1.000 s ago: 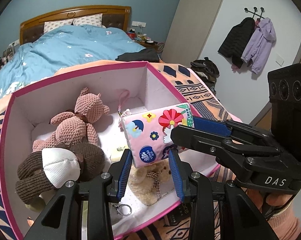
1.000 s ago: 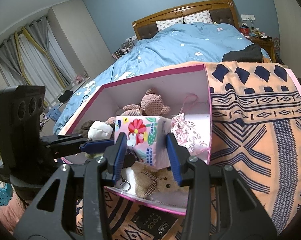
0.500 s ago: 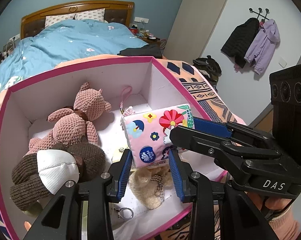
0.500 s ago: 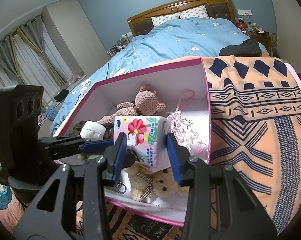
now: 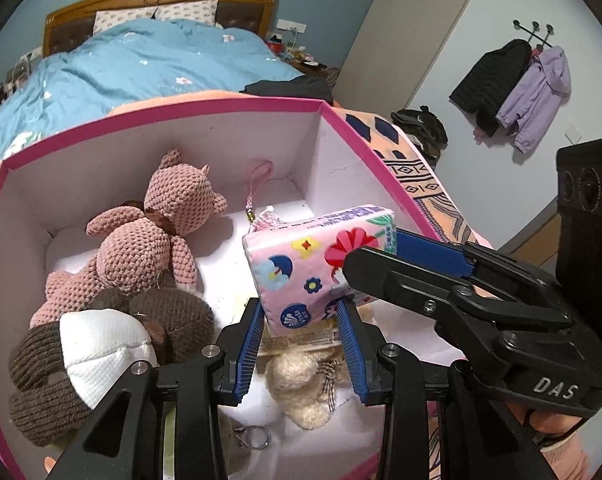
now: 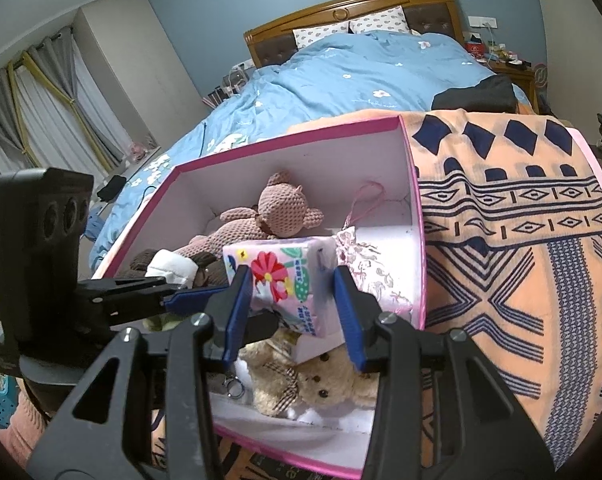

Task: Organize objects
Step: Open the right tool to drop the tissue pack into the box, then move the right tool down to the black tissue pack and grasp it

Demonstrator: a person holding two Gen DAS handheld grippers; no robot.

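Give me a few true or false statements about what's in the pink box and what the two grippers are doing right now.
1. Both grippers clamp the pink tissue pack. True: left gripper, right gripper.
2. The box is empty. False: plush toys lie inside.
3. The pink knitted bear lies in the box. True.
4. The cream bear sits on top of the pack. False: it lies below it.

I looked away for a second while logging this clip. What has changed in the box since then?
Both grippers, left and right, stay shut on the pink tissue pack, now a little lower inside the pink box. The pink knitted bear and cream bear lie as before.
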